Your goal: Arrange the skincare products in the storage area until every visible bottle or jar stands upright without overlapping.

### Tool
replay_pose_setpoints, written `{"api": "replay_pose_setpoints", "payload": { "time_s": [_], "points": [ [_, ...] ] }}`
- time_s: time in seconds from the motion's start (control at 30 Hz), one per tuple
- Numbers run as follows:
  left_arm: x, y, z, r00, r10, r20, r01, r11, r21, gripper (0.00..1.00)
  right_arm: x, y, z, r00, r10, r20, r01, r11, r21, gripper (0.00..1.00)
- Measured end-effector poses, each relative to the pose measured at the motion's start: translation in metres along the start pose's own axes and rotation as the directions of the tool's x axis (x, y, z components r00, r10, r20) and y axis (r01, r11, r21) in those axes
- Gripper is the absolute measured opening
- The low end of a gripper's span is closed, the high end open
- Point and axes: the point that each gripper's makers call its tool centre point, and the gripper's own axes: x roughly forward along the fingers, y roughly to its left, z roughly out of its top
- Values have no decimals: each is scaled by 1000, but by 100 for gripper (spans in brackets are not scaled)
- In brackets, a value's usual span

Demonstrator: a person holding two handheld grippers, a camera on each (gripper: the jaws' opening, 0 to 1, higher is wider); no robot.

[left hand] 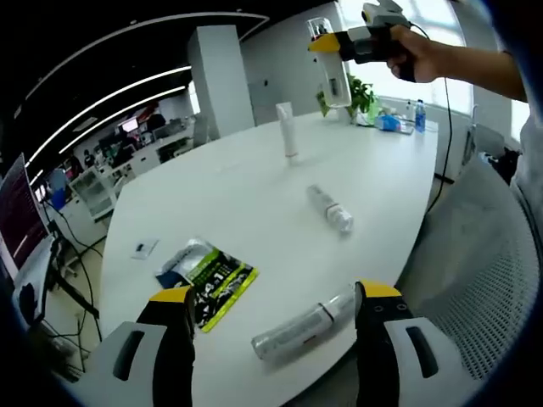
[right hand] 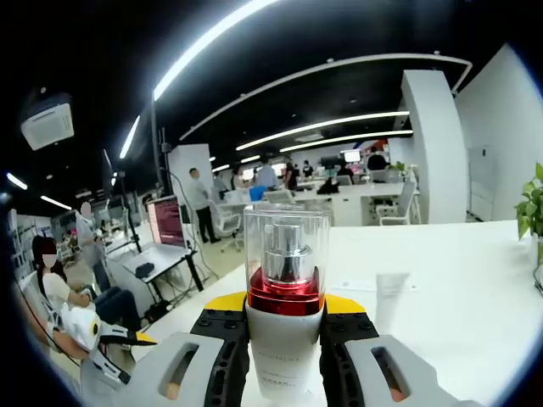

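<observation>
My left gripper [left hand: 277, 293] stands open low over the near edge of the white table [left hand: 221, 195]. A clear-capped bottle [left hand: 301, 326] lies on its side between and just beyond its jaws. Farther on, a second small bottle [left hand: 329, 208] also lies flat, and a white tube [left hand: 288, 129] stands upright. My right gripper [left hand: 356, 38] is raised high above the far end, shut on a white pump bottle [left hand: 333, 68]. In the right gripper view that bottle [right hand: 286, 280], with clear cap and red collar, stands upright in the right gripper [right hand: 284, 303]; the tube [right hand: 390, 298] shows behind.
A green and black sachet [left hand: 208, 275] and a small card [left hand: 144, 248] lie on the table's left side. At the far end are a potted plant [left hand: 361, 93] and blue bottles [left hand: 420, 114]. A grey mesh chair [left hand: 484, 254] stands to the right. Office desks and people [right hand: 199, 199] sit beyond.
</observation>
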Motion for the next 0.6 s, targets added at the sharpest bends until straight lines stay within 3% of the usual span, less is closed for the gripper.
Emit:
{"api": "replay_pose_setpoints", "payload": {
  "time_s": [0.2, 0.37, 0.6],
  "points": [
    [7, 0, -6, 999, 30, -20, -30, 1000, 3, 73, -2, -20, -4, 1000, -28, -1, 28, 1000, 3, 25],
    [5, 12, -3, 997, 72, 10, -72, 997, -24, 74, -3, -39, -10, 998, -55, -2, 55, 998, 31, 25],
    [7, 12, -3, 997, 75, 13, -75, 997, -17, 74, 2, -60, -16, 997, -71, -12, 71, 997, 24, 25]
  ]
}}
